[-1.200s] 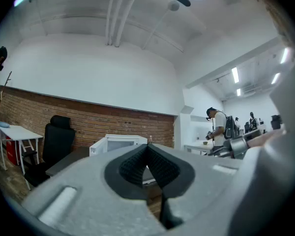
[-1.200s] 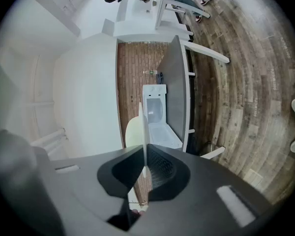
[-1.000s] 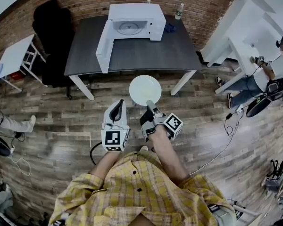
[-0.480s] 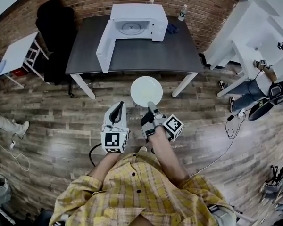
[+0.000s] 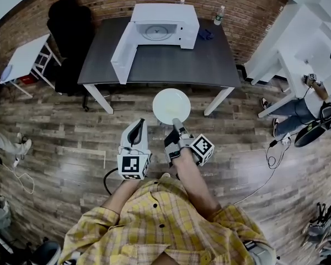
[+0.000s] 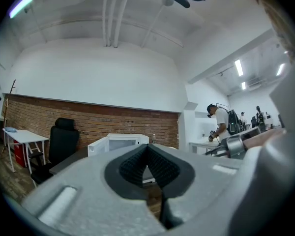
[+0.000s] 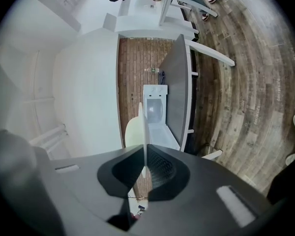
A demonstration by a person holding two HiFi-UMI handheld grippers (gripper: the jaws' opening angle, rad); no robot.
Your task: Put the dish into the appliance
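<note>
The pads of the right gripper [image 5: 175, 122] were clamped on the near rim of the white dish [image 5: 171, 105]. Held by that one edge, the dish hung over the wood floor [image 5: 71, 142] at the centre of the frame, short of the table [image 5: 171, 65]. Just left of it, the left gripper [image 5: 138, 127] had its jaws together on nothing. At top centre the microwave [image 5: 164, 24] stood with its door [image 5: 121, 53] swung open to the left. A grip on a thin rim would probably let the dish pivot or slip if swung fast. Its far edge could also strike the table or the door on the way in.
</note>
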